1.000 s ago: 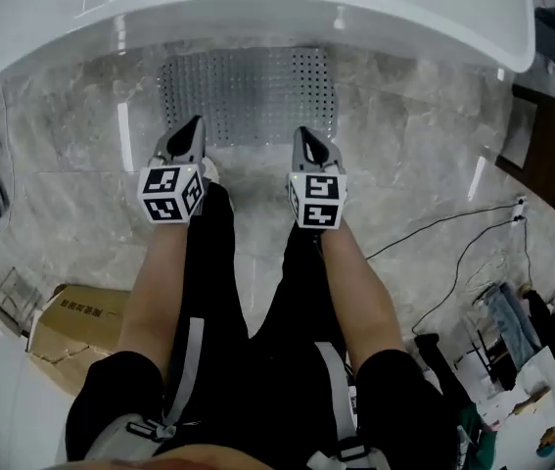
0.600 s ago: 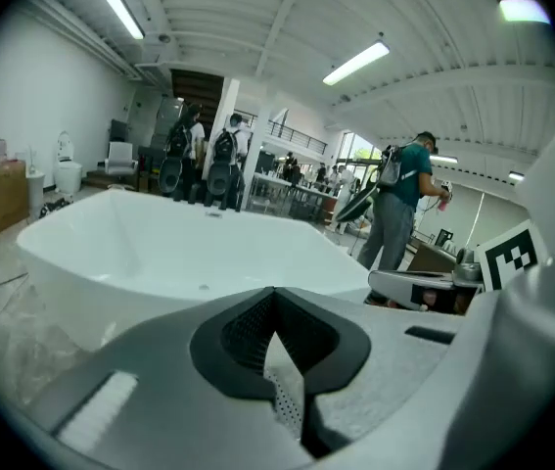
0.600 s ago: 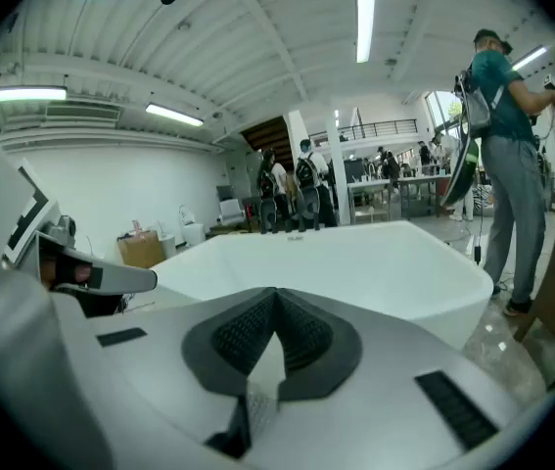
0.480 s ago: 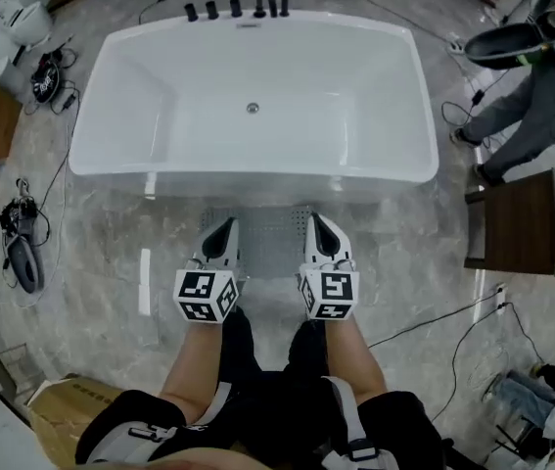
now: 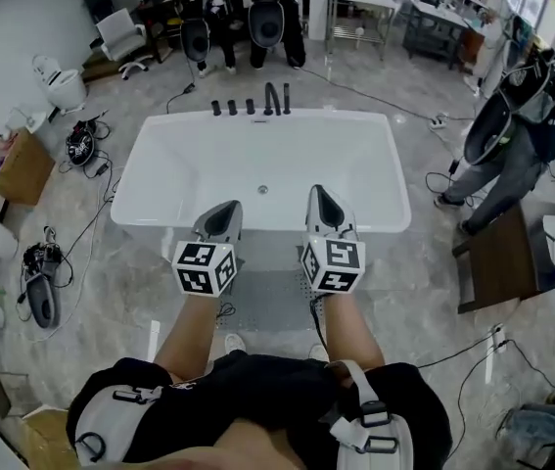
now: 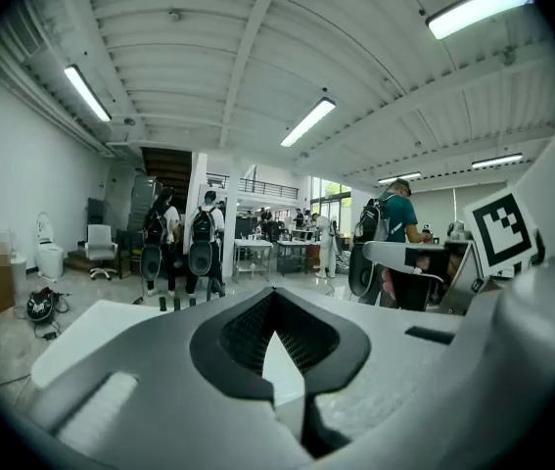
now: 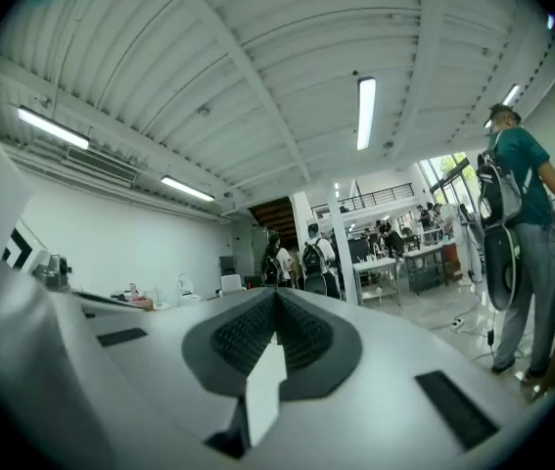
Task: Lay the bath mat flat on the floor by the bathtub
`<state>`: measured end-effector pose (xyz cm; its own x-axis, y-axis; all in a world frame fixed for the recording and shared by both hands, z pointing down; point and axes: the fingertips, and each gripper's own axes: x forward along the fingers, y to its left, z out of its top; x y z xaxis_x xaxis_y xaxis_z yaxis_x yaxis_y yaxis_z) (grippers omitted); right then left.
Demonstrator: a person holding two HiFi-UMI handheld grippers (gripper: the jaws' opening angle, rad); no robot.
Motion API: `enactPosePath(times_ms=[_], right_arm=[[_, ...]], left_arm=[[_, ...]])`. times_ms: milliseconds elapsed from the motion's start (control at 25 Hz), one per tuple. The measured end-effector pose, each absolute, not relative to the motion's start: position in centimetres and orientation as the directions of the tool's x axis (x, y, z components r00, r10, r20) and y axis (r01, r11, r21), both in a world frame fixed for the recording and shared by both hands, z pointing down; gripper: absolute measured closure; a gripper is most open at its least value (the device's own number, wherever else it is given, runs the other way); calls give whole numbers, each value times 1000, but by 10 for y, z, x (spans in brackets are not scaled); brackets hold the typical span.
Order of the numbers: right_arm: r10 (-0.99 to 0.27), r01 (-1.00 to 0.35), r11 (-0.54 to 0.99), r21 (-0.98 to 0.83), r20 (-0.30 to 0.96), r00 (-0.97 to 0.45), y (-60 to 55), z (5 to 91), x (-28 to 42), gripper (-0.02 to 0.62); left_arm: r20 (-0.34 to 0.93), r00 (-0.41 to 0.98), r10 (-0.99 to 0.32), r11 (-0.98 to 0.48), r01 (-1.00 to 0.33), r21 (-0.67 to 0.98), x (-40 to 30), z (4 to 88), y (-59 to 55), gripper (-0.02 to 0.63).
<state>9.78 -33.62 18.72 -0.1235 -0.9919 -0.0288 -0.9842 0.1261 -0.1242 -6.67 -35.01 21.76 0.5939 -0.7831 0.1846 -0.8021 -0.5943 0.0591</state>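
Note:
In the head view the grey perforated bath mat (image 5: pixel 267 300) lies flat on the marble floor in front of the white bathtub (image 5: pixel 262 169), partly hidden by my arms and grippers. My left gripper (image 5: pixel 226 211) and right gripper (image 5: pixel 316 195) are both raised well above the floor, over the tub's near rim, shut and empty. The left gripper view shows its jaws (image 6: pixel 275 302) closed together, pointing level across the room. The right gripper view shows the same for its jaws (image 7: pixel 275 302). Neither gripper touches the mat.
A brown side table (image 5: pixel 497 262) stands right of the tub, with a person (image 5: pixel 527 130) bending beside it. Cables and a cardboard box (image 5: pixel 18 164) lie at left, toilets (image 5: pixel 60 84) beyond. Several people stand behind the tub near the black faucets (image 5: pixel 253 101).
The head view has tilted up from the floor to the whole room. Both grippers rose from just above the mat's near edge to above the tub rim. They stayed shut.

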Motion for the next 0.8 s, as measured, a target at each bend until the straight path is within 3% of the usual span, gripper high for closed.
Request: enactPosePath(times_ms=[240, 800], right_arm=[[-990, -989, 127, -79, -73, -122, -329, 147, 113, 591], [-995, -995, 88, -54, -42, -86, -324, 151, 129, 591]], left_arm=[[110, 604, -789, -607, -795, 6, -45, 163, -349, 601], [89, 666, -741, -667, -744, 16, -29, 153, -349, 601]])
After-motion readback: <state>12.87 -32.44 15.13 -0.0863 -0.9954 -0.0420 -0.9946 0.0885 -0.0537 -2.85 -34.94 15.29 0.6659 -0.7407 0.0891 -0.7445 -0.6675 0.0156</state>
